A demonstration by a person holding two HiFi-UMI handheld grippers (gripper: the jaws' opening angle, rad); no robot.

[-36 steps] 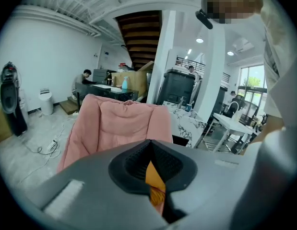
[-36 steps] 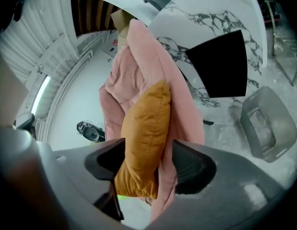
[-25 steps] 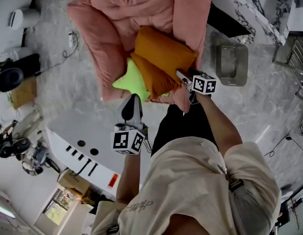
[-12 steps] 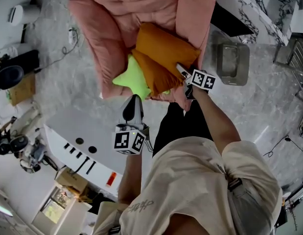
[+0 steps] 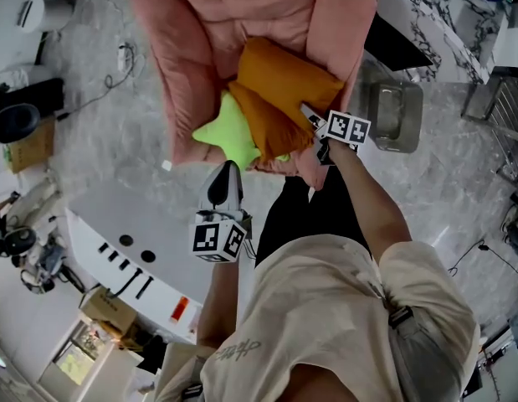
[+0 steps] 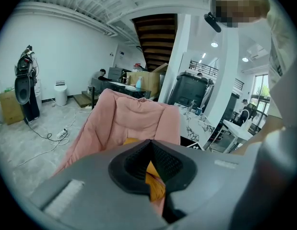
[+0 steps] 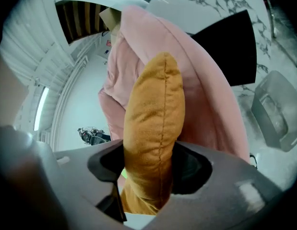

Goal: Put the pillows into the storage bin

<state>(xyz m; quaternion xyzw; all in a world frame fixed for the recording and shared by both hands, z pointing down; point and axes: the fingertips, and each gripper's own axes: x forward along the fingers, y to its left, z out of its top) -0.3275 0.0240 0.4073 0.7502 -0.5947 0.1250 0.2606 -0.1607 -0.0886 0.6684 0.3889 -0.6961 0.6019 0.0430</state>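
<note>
Two orange pillows [image 5: 284,78] [image 5: 263,128] and a green star pillow [image 5: 228,132] lie in a pink cushioned chair [image 5: 208,40]. My right gripper [image 5: 311,115] is at the chair's right side. Its jaws are closing, and the right gripper view shows the edge of an orange pillow [image 7: 155,109] squeezed between them [image 7: 150,169]. My left gripper [image 5: 225,178] hovers just in front of the star pillow, jaws together and touching nothing [image 6: 149,164]. A clear grey storage bin [image 5: 397,115] stands on the floor right of the chair and also shows in the right gripper view [image 7: 275,111].
A white counter [image 5: 116,224] lies at the lower left. A marble-topped table [image 5: 426,15] stands behind the bin. Cables [image 5: 125,57] trail on the floor left of the chair. A speaker on a stand [image 6: 23,87] is at the far left.
The right gripper has pushed slightly further onto the orange pillow's edge. The left gripper has stayed in about the same place.
</note>
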